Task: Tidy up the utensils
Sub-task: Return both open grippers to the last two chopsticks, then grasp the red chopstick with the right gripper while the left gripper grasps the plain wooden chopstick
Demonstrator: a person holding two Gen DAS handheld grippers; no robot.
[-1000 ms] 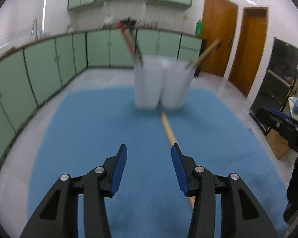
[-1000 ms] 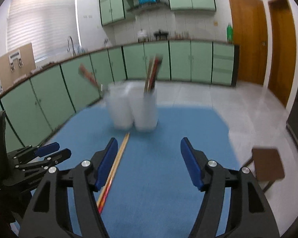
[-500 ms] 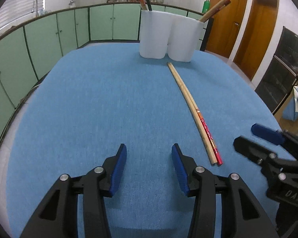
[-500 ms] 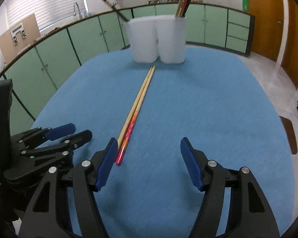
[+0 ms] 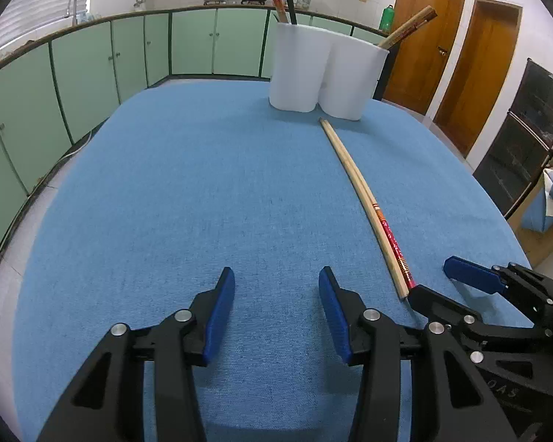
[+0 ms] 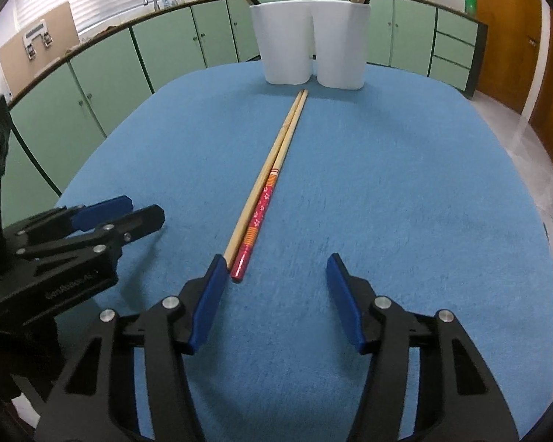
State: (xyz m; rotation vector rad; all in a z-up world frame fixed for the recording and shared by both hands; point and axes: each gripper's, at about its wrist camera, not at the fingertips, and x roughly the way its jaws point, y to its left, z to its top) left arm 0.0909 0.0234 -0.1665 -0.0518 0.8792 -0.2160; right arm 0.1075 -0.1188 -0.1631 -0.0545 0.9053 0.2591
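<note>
Two chopsticks lie side by side on the blue table: a plain wooden one (image 6: 265, 175) and one with a red patterned end (image 6: 260, 213). They also show in the left wrist view (image 5: 365, 193). Their tips point at a white two-compartment holder (image 6: 309, 51), (image 5: 324, 73) at the far end, with chopsticks standing in both compartments. My left gripper (image 5: 276, 281) is open and empty over the near table. My right gripper (image 6: 276, 267) is open and empty, its left finger (image 6: 210, 294) just beside the chopsticks' near ends.
The blue cloth (image 5: 202, 202) covers the round table. Green cabinets (image 5: 92, 70) run along the left and back. Wooden doors (image 5: 472, 70) stand at the right. Each gripper shows in the other's view: the right one (image 5: 472, 287), the left one (image 6: 118, 213).
Both grippers have pulled back from the holder and lowered toward the near table. The chopsticks' near ends, hidden a second ago, now lie in full view. Both stay open.
</note>
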